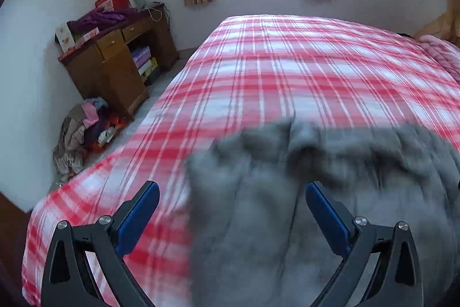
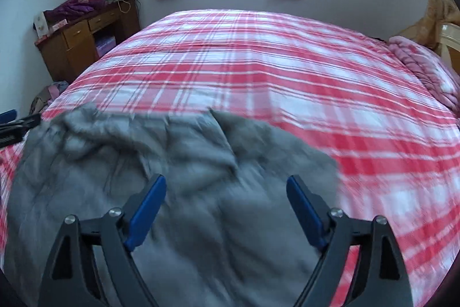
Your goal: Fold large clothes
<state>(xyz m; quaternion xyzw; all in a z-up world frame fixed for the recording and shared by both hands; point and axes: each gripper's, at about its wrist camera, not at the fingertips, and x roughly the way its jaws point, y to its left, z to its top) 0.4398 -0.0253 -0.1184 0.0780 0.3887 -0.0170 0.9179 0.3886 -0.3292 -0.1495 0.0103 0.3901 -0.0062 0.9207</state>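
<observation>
Both hand-held grippers wide, empty: left hand-held gripper [image 1: 232, 216], right hand-held gripper [image 2: 226, 210] above grey garment [image 2: 172, 163] on bed [image 2: 258, 62]. I flatten wrinkles, grab corners evenly.

Big grey garment [image 2: 172, 192], soft and fleecy-looking, lies rumpled on the near end of the red-and-white plaid bed [image 2: 273, 71], with creases and a bunched, lumpy far edge.
</observation>
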